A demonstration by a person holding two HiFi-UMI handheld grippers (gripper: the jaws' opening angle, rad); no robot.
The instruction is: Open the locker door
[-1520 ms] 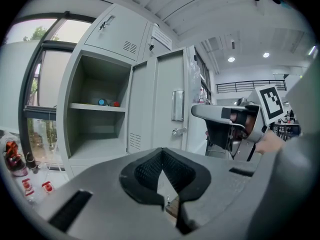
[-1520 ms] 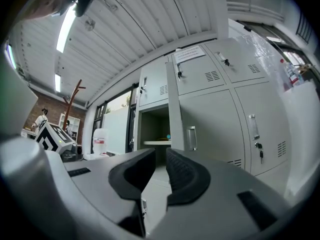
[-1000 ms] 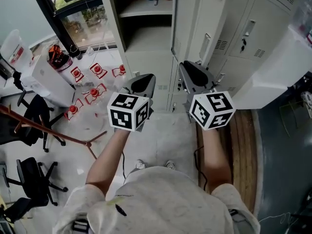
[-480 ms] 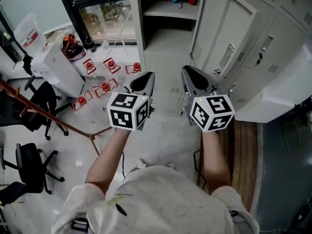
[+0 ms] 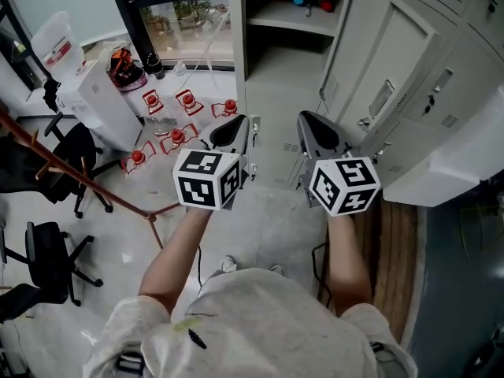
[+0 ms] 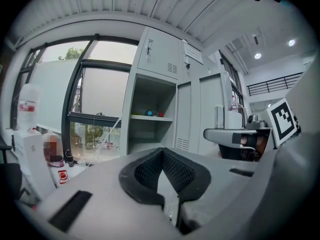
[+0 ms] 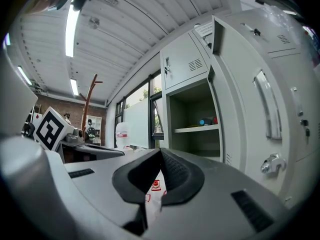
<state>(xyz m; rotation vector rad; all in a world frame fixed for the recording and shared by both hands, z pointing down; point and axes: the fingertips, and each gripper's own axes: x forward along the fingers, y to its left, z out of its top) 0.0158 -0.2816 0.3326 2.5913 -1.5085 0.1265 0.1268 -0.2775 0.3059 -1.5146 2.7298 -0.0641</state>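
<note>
The grey locker's tall door [image 5: 376, 69] stands swung open, its long handle [image 5: 381, 98] facing me. Behind it the open compartment [image 5: 287, 24] shows a shelf with small coloured things on it. Both grippers hang side by side in the air in front of the locker, touching nothing. My left gripper [image 5: 235, 127] is shut and empty, its pads meeting at the tip [image 6: 161, 152]. My right gripper [image 5: 312, 121] is also shut with nothing between its pads [image 7: 161, 154]. In the right gripper view the door [image 7: 245, 99] and its handle [image 7: 267, 104] rise at the right.
Several red-capped items [image 5: 177, 120] lie on the floor by the window, beside a white box [image 5: 98, 109]. A brown coat stand [image 5: 79, 176] leans across the left, with office chairs [image 5: 43, 278] below it. A white bin [image 5: 461, 132] juts out at the right.
The head view has swung, so the locker and floor items sit further right and lower. Both grippers keep nearly the same place in view, still side by side.
</note>
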